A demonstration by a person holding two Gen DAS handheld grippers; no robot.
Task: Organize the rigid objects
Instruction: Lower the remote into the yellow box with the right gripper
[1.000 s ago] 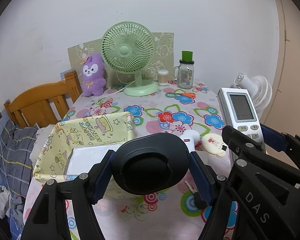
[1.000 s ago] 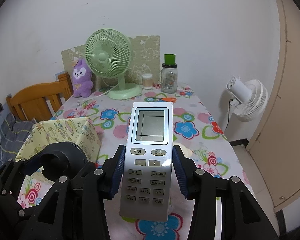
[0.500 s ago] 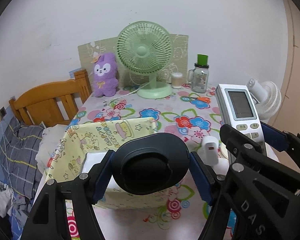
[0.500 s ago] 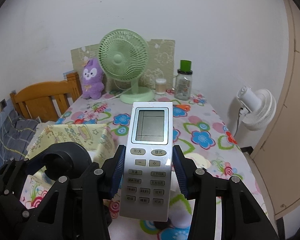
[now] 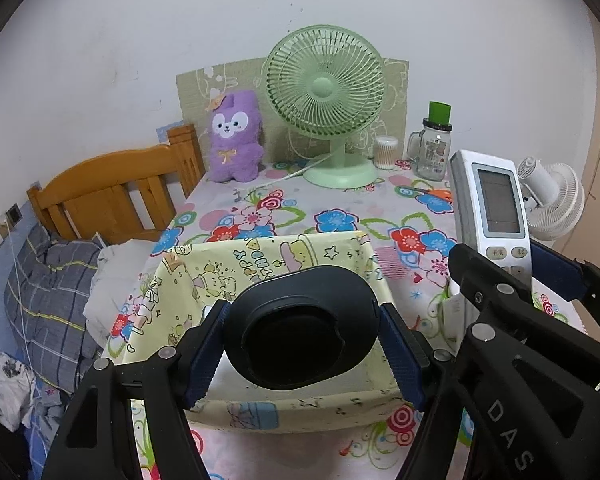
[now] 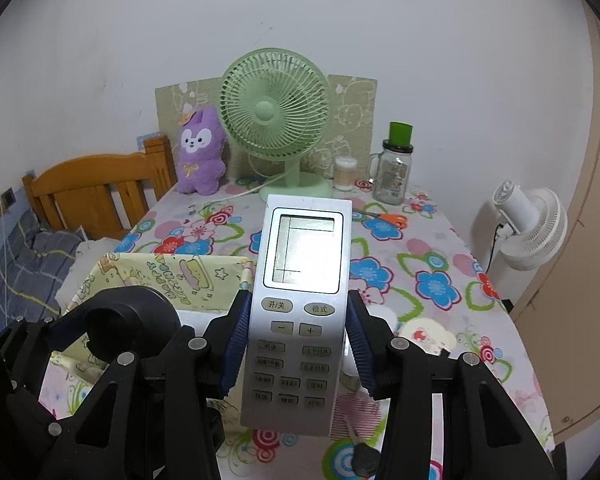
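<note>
Only my right wrist view shows the remote buttons; right claw grips it, screen end toward the fan; left claw clamps a black lid.

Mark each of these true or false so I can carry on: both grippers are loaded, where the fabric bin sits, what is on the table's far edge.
1. The right gripper is clamped on a silver remote. True.
2. The left gripper is empty. False: it holds a black oval lid-like piece.
3. The yellow fabric bin lies under the left gripper. True.
4. The green fan stands on the floor. False: it stands on the table.
5. The purple plush sits beside the fan. True.
</note>
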